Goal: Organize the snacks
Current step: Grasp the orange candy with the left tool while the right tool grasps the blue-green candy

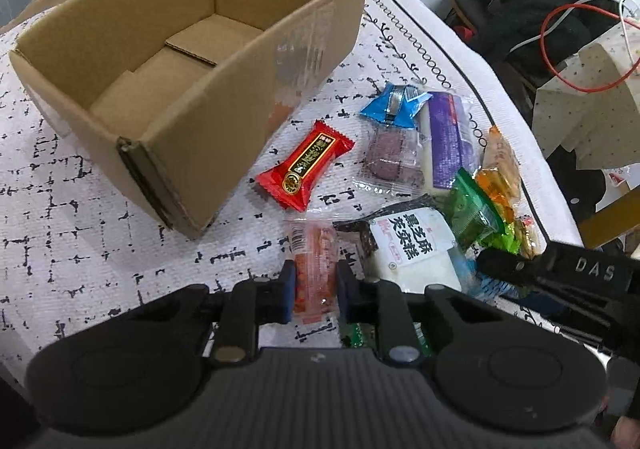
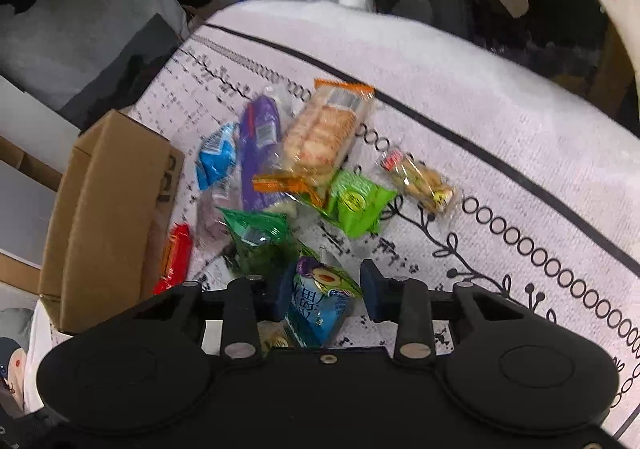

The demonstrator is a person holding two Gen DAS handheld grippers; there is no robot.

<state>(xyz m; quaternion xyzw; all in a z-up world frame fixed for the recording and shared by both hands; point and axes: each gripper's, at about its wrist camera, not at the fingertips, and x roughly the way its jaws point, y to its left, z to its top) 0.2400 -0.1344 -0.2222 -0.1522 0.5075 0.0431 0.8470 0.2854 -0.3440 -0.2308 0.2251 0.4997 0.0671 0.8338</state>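
**Snack sort: first picks**

Snacks lie loose on the patterned cloth (image 1: 100,233); cardboard box (image 1: 168,61), at ten o'clock, holds none. Our left gripper (image 1: 314,287) pinches the orange-filled clear packet (image 1: 316,269). Our right gripper (image 2: 325,291) stands wide around the blue pouch (image 2: 316,305), not clamped. Next, we judge: lift, carry boxward. Red candy (image 1: 306,165) lies on that path.

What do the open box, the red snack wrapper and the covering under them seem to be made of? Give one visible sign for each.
Open box: brown corrugated cardboard, matte; a layered edge shows at its near corner.
Red snack wrapper: probably plastic film, glossy, with crimped zigzag ends.
Covering: looks like woven or quilted fabric, matte, with a ribbed texture and black printed marks.
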